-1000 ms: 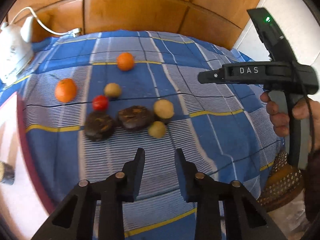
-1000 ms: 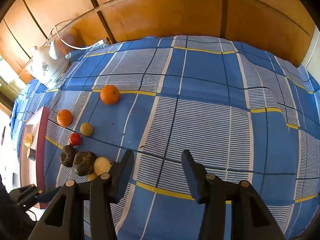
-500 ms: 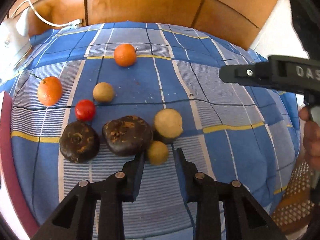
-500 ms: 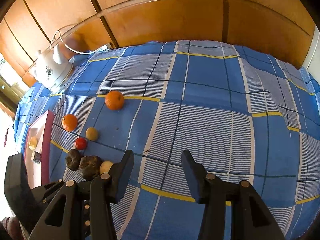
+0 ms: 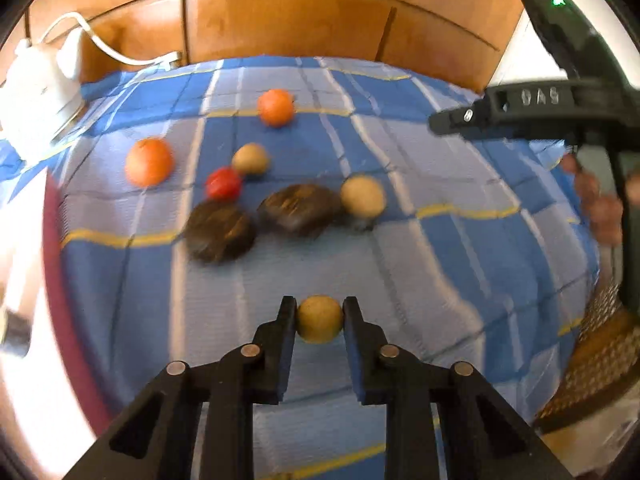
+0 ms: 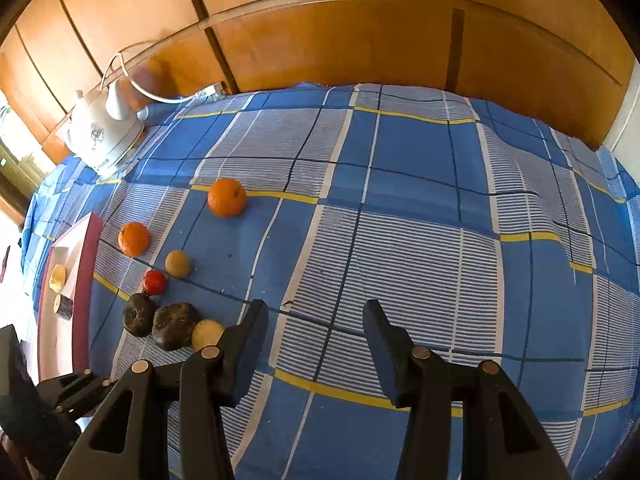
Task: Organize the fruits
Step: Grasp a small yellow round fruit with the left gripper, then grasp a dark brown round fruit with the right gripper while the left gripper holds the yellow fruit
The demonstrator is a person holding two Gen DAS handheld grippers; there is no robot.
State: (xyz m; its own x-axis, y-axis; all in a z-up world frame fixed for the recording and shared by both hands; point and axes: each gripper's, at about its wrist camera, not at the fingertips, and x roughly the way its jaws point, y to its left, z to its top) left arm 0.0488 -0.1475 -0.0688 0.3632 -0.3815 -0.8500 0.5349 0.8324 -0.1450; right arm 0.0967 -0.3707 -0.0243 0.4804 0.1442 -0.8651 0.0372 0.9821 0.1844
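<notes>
Step in hand: pick-up of one small yellow-brown fruit (image 5: 319, 319); judged an early stage of sorting, since most fruit lies loose on the blue checked cloth (image 6: 400, 248).
Left tongs (image 5: 319, 322): pinching the small yellow-brown fruit, a pad touching each flank; the jaws have just been closing on it.
Fruit relative to left tongs: centred between the tips, its far half protruding past them, nearer the camera than the dark fruit; whether it is clear of the cloth cannot be told.
Right tongs (image 6: 316, 334): spread, nothing between the pads, over bare cloth to the right of the dark fruit.
Dark fruit (image 5: 298, 209): landmark; a second dark fruit (image 5: 220, 236) just left, a pale round fruit (image 5: 363, 197) touching its right side.
Beyond the dark fruit: red fruit (image 5: 223, 183), tan fruit (image 5: 250, 159), then two oranges (image 5: 149, 161), (image 5: 275, 107), well apart.
Next move: probably carry to a matching group or container; keep grip firm, the fruit is round.
</notes>
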